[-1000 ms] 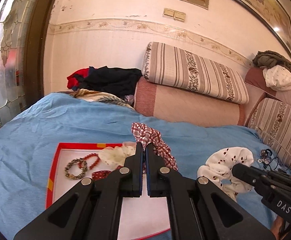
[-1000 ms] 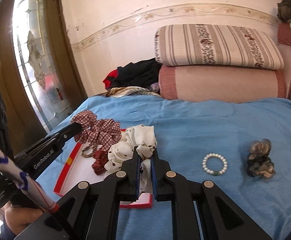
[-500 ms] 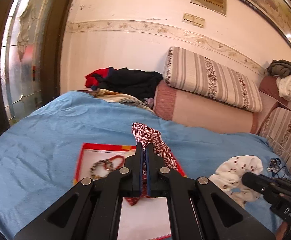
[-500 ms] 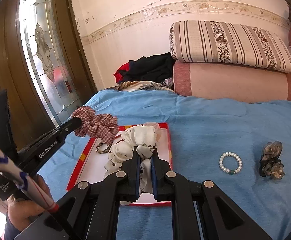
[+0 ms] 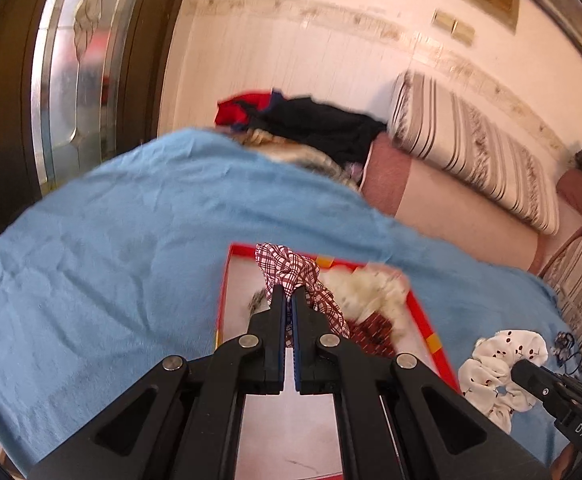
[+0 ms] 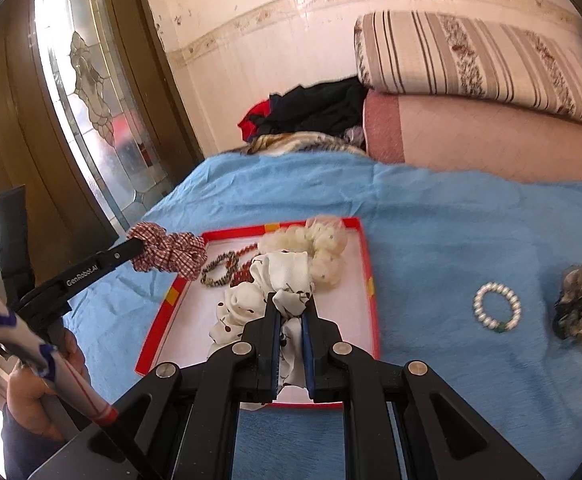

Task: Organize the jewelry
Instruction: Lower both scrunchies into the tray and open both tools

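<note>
Nearest, the right gripper (image 6: pixel 291 312) had its jaws pinched on a white cherry-print scrunchie (image 6: pixel 269 284) hanging over the red tray (image 6: pixel 371 280). The left gripper (image 5: pixel 289 300) was clamped tight on a red checked scrunchie (image 5: pixel 291 268) at the tray's left edge. Opening there could drop the checked one on the rim or onto the blue bedspread (image 6: pixel 451 220). Either falling scrunchie might bury the bead bracelets (image 6: pixel 219 268) or land on the cream scrunchie (image 6: pixel 315 248) already inside. Farther right, a pearl bracelet (image 6: pixel 497 308) and a dark scrunchie (image 6: pixel 577 306) lay outside, easily forgotten.
</note>
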Demonstrator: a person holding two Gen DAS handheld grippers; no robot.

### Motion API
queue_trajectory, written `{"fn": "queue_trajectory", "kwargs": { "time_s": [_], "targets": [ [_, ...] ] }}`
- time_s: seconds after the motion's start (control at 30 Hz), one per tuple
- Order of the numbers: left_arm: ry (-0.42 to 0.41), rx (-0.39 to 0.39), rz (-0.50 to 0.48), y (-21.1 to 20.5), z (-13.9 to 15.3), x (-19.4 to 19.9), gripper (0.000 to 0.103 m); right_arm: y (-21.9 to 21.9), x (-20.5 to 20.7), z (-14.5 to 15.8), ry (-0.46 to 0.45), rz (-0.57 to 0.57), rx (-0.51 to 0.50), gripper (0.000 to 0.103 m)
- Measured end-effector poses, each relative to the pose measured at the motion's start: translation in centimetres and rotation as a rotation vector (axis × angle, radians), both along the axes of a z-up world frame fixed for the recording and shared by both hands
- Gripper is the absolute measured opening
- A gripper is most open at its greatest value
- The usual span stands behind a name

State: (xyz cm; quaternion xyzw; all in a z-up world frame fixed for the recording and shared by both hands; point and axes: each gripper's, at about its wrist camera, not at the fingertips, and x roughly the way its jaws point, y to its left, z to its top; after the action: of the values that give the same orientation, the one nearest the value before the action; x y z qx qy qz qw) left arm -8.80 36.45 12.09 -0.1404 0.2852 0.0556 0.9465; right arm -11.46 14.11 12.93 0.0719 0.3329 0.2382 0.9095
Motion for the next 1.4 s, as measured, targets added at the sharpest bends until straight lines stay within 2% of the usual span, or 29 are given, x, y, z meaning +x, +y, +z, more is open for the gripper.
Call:
{"fn": "queue_trajectory", "kwargs": {
  "time_s": [0.17,0.37,0.77,1.07,1.13,1.2,1.27,1.4],
  "targets": [
    [0.091,0.015,-0.03,-0.9,-2.2,1.6,0.002,1.2,1.6,-2.2,0.043,0.005,-0.015,0.01],
    [0.151,0.003,-0.035,-1.3,-3.9,3.0,0.002,2.2,3.4,-4.3,0.086,-0.001,-0.042,0.011],
    [0.212,0.016,-0.022,-1.3,-5.2,4.3,0.002,3.6,5.8,-6.7,0.128,-0.015,-0.11,0.011],
    [0.238,0.031,-0.01,-1.3,-5.5,4.7,0.003,2.8,6.6,-7.3,0.151,-0.046,-0.126,0.018],
    [0.232,0.03,-0.01,-1.3,-5.4,4.7,0.008,2.6,6.7,-7.2,0.155,-0.049,-0.123,0.024],
    [0.218,0.033,-0.007,-1.4,-5.1,4.5,0.022,2.3,6.7,-7.0,0.16,-0.051,-0.11,0.034],
    [0.202,0.035,-0.001,-1.4,-4.9,4.4,0.033,2.1,6.5,-6.6,0.149,-0.058,-0.101,0.036],
    [0.135,0.022,-0.004,-1.3,-3.5,3.7,0.034,1.5,6.0,-5.5,0.127,-0.066,-0.083,0.036]
  ]
}}
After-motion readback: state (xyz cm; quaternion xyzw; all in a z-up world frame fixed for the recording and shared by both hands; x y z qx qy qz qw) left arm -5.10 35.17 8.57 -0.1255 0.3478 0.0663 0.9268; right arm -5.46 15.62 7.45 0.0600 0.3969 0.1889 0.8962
